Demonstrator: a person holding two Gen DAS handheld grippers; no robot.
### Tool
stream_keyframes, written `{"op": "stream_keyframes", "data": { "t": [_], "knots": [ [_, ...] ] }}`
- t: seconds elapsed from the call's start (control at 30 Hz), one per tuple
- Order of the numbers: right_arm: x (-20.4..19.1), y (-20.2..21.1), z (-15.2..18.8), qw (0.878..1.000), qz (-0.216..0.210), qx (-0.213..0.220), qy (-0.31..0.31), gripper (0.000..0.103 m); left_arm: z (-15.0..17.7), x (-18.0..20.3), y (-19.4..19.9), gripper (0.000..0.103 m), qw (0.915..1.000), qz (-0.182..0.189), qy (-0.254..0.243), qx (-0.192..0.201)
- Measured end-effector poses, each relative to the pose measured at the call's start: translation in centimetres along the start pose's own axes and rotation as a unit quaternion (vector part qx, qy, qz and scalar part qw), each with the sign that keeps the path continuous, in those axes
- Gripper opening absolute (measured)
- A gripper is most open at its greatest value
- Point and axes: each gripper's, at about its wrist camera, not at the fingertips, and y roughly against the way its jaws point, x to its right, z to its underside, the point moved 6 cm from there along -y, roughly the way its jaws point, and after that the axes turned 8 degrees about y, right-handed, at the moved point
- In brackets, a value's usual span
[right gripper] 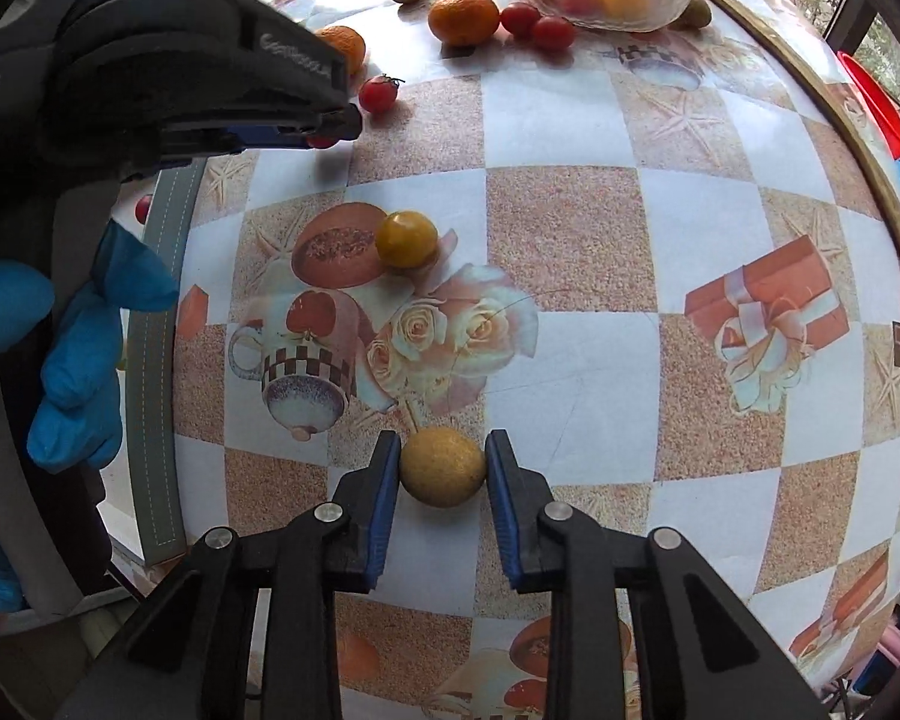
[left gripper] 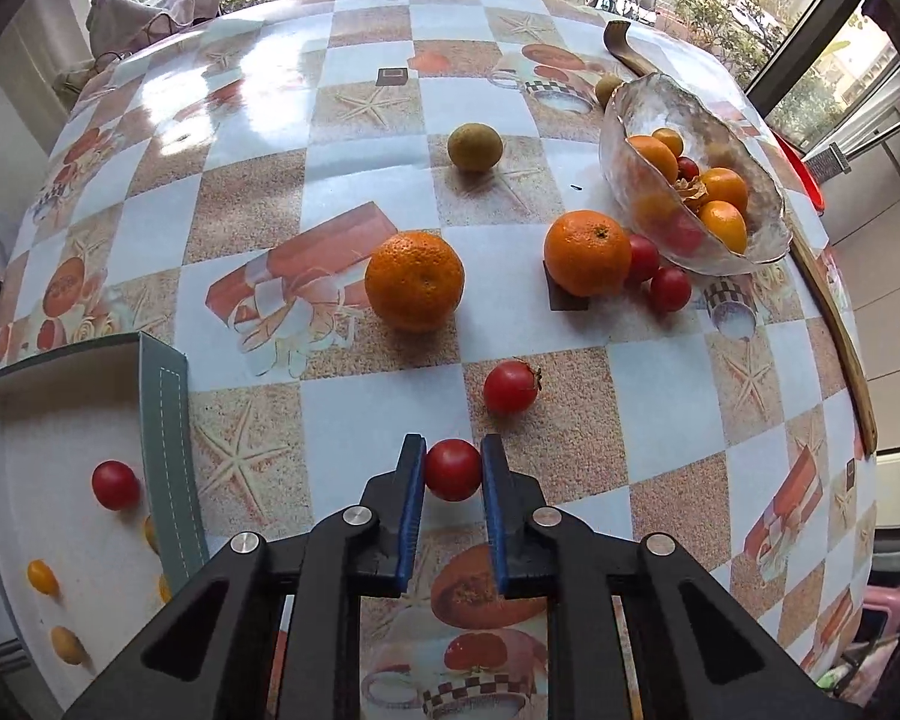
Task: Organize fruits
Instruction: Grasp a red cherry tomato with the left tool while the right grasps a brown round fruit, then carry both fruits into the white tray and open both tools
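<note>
Down low, the left gripper (left gripper: 453, 468) has its two blue pads on each side of a small red tomato (left gripper: 453, 470), pressed right against it. The tomato is round, so no long way shows. Just to the left is the white tray (left gripper: 162, 420) with its grey edge, and a red tomato (left gripper: 115, 485) and small yellow fruits (left gripper: 43, 577) lie inside. Ahead there is open table (left gripper: 258, 180) on the left half. Another tomato with a stem (left gripper: 510, 387) sits just in front, its stem tip pointing right. Two big oranges (left gripper: 414, 281) sit farther on, and the glass bowl (left gripper: 630, 120) full of fruit is near the right table edge.

The right gripper (right gripper: 442, 465) has its pads touching both sides of a round tan fruit (right gripper: 442, 467) on the table. Lots of bare table lies to its right, up to the wooden rim (right gripper: 870, 180). A yellow tomato (right gripper: 406, 238) sits well ahead. The tray's grey wall is close on the left.
</note>
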Motion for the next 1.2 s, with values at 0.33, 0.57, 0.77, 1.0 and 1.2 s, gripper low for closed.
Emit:
{"op": "stream_keyframes", "data": {
  "t": [0.33,0.57,0.77,1.0,1.2],
  "knots": [
    [2.9,2.1,-1.1,1.0,-0.004,-0.002,-0.017,0.031,4.1,-2.6,4.9,0.02,0.9999,-0.008,0.002,0.009],
    [1.9,3.4,-0.4,1.0,0.004,0.001,-0.01,0.031,7.3,-4.4,6.7,0.02,0.9996,-0.025,0.014,0.004],
    [1.1,4.7,-0.5,1.0,0.007,0.0,0.002,0.031,8.4,-6.0,8.2,0.02,0.9991,-0.031,0.029,0.01],
    [-0.7,5.6,-1.4,1.0,0.011,0.001,0.024,0.031,9.1,-7.6,9.3,0.02,0.9984,-0.03,0.046,0.016],
    [-3.0,5.9,-2.3,0.999,0.011,0.002,0.049,0.031,9.4,-9.3,10.1,0.02,0.9972,-0.03,0.063,0.026]
  ]
}}
